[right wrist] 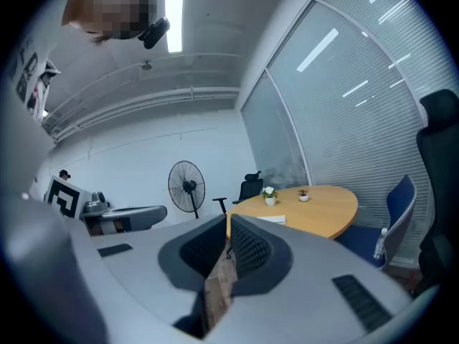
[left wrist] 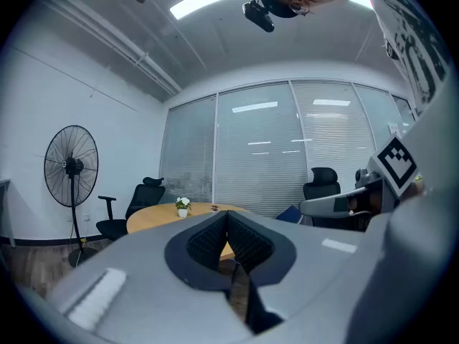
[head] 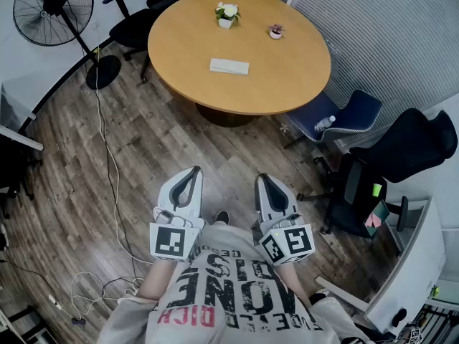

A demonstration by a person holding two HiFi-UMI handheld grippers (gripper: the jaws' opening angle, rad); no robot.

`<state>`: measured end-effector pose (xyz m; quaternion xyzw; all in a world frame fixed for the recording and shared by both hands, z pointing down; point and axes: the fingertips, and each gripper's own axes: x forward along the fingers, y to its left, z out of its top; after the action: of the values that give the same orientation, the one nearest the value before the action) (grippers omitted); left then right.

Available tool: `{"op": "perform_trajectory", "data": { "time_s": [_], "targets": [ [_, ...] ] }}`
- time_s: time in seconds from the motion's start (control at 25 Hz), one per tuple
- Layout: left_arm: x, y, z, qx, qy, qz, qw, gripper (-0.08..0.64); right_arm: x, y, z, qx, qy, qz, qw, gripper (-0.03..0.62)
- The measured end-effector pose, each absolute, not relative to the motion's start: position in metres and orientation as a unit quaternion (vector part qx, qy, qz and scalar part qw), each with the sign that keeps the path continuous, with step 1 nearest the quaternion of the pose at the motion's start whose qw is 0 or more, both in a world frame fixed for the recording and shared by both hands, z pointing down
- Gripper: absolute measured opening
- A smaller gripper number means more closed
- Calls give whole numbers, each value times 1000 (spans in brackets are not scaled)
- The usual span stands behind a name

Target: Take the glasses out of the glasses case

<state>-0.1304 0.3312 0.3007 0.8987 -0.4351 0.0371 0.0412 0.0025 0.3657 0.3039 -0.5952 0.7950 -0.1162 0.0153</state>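
The white glasses case (head: 229, 66) lies closed on the round wooden table (head: 287, 84), far ahead of both grippers; it also shows as a pale slab (right wrist: 276, 218) in the right gripper view. No glasses can be seen. My left gripper (head: 193, 171) and right gripper (head: 262, 178) are held side by side close to the person's body, over the wood floor, pointing toward the table. Both are shut with nothing between the pads. In the left gripper view the jaws (left wrist: 226, 216) meet in front of the table (left wrist: 154, 214); in the right gripper view the jaws (right wrist: 228, 221) also meet.
A white flower pot (head: 226, 14) and a small plant pot (head: 276, 31) stand on the table's far side. A floor fan (head: 54, 9) is at the left, and cables (head: 107, 170) trail over the floor. Office chairs (head: 136, 24) (head: 348, 115) (head: 405, 149) ring the table.
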Motion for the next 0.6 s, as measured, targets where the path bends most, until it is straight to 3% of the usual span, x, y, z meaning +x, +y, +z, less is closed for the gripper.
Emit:
{"op": "perform_trajectory", "data": {
  "time_s": [0.6],
  "targets": [
    [-120, 337, 302, 900, -432, 33, 42, 12, 11, 375, 298, -592, 800, -99, 10, 28]
  ]
}}
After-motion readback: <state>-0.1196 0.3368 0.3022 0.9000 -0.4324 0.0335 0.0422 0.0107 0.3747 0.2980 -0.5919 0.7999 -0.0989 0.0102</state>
